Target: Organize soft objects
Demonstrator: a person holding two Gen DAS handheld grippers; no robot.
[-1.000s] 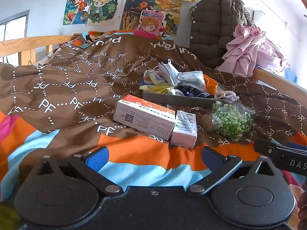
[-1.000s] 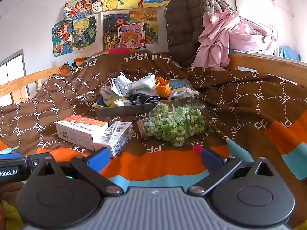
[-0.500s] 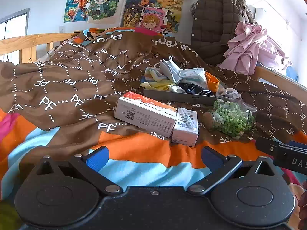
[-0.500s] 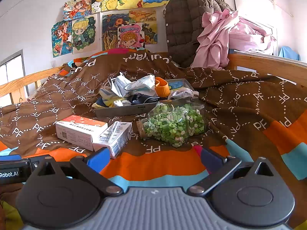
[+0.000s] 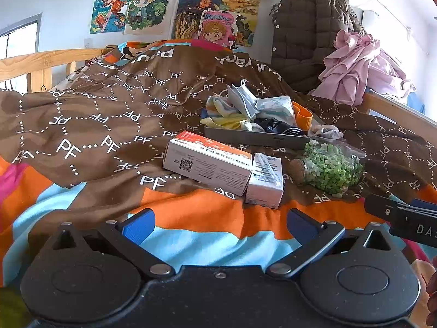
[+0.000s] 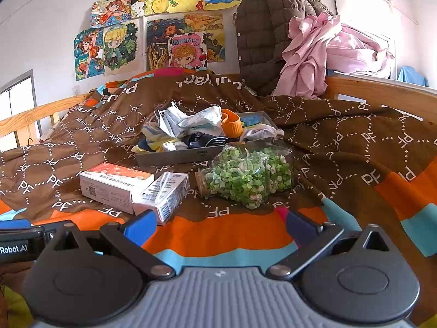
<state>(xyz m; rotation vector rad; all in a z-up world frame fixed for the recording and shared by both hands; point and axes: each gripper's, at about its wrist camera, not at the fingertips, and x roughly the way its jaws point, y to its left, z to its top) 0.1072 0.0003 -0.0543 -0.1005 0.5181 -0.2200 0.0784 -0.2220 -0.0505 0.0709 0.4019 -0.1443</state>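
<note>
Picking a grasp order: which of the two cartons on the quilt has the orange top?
The larger carton, on the left with a QR code on its end. The smaller carton touching its right side is white, with a wrapped straw on top.

we see the soft things heaped in a shallow grey tray (image 5: 254,136) on the bed's brown quilt: crumpled pale blue face masks (image 5: 245,101) on top, a yellow striped cloth (image 5: 218,109) at its left end, dark navy socks (image 6: 202,140) near the front wall, and a whitish rag (image 6: 259,132) draped over its right rim.
</note>
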